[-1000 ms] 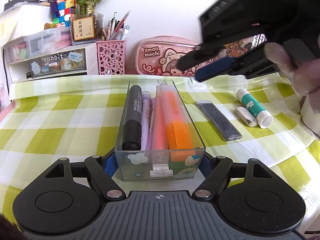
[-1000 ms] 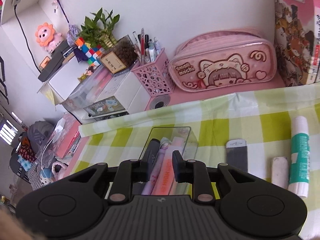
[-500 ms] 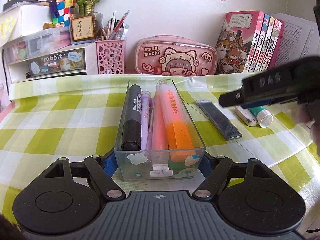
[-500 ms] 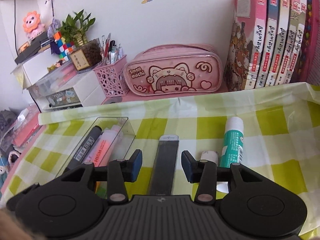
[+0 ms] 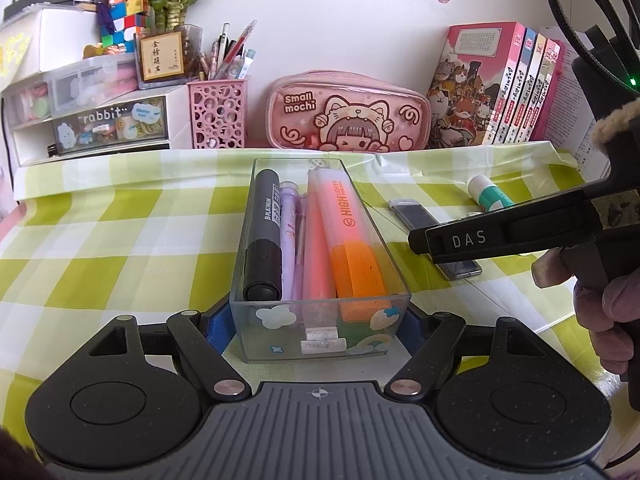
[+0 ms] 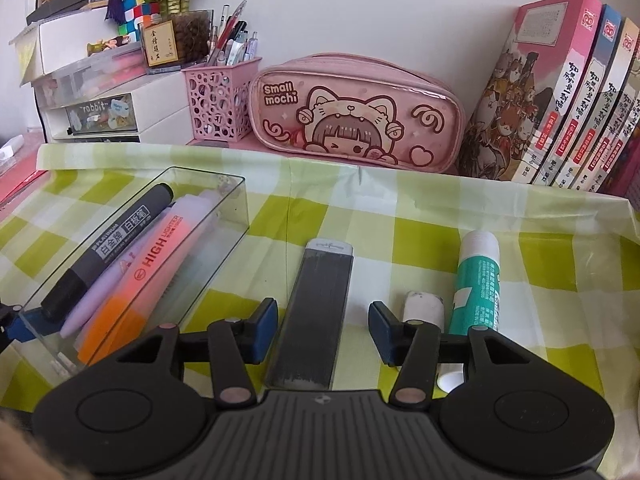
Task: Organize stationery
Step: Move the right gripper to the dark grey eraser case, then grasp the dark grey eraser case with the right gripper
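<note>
My left gripper (image 5: 320, 330) is shut on the near end of a clear plastic box (image 5: 276, 343) on the checked cloth. The box holds a black marker (image 5: 264, 236), a purple pen (image 5: 289, 224), a pink highlighter and an orange highlighter (image 5: 348, 236). My right gripper (image 6: 323, 330) is open, its blue pads (image 6: 266, 328) on either side of a flat grey lead case (image 6: 320, 312). A white eraser (image 6: 424, 308) and a green glue stick (image 6: 478, 284) lie to its right. The box also shows at the left in the right wrist view (image 6: 236, 196).
A pink "Small mochi" pencil pouch (image 6: 352, 116), a pink pen holder (image 6: 220, 100), a white drawer unit (image 5: 96, 120) and a row of books (image 6: 560, 96) stand along the back wall. The cloth's right edge is near the glue stick.
My right gripper has swung right from above the box, come down over the grey lead case and opened wider. The left gripper and the box have not moved.
</note>
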Demonstrator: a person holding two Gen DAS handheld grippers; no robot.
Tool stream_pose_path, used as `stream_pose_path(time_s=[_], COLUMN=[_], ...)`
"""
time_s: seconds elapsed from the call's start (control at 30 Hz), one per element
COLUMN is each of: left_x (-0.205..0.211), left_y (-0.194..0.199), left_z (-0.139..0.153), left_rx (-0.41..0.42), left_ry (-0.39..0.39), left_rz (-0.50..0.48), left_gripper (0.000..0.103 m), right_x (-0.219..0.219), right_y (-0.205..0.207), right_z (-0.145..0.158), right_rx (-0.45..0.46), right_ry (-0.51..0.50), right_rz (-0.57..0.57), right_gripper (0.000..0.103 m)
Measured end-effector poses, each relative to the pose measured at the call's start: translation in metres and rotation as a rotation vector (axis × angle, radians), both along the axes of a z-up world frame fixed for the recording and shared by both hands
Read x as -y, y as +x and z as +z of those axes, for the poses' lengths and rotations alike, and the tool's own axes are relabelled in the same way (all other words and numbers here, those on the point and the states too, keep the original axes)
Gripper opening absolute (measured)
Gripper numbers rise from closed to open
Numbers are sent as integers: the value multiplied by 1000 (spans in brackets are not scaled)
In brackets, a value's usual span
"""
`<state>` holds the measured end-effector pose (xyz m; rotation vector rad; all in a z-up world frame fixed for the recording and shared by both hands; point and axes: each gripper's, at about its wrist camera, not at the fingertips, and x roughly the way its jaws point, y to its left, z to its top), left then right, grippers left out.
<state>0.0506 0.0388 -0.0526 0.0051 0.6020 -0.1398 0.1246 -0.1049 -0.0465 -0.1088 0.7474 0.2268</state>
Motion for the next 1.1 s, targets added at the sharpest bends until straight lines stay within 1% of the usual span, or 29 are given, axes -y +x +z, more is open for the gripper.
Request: stream_pose_path(time_s=[0.03,0.07,0.1,0.2,0.27,0.37,0.53,0.73,0.93,1.1], left_x=[0,1,1,1,1,1,1,1,1,1], left_y=[0,0,0,0,0,0,0,0,0,0], left_z=[0,0,0,0,0,0,0,0,0,0], left_rx=[0,0,0,0,0,0,0,0,0,0], left_ry=[0,0,-1,-2,-1,-1,-2,-2,-2,-2], left_rz=[-1,-2,-2,-2,-2,-2,-2,-1,-2,-2], left_gripper=[76,76,76,76,76,76,76,76,76,76], right_x=[0,0,-2,-4,0,14,41,57,77,82], right_y=[0,-1,-1,-3,-5,-12,-21,-36,-37,-32], right_z=[0,1,1,1,2,3,5,9,13,11], right_rx=[-2,-2,-3,-1,-6,-19,-71,-82,-122,-170], right_ry=[7,11,2,0,27,120,291,346,537,642], right_rz=[10,20,25,22,11,-10,-56,-64,-71,-82], right_gripper=[62,54,52,52,51,51,51,51,51,51])
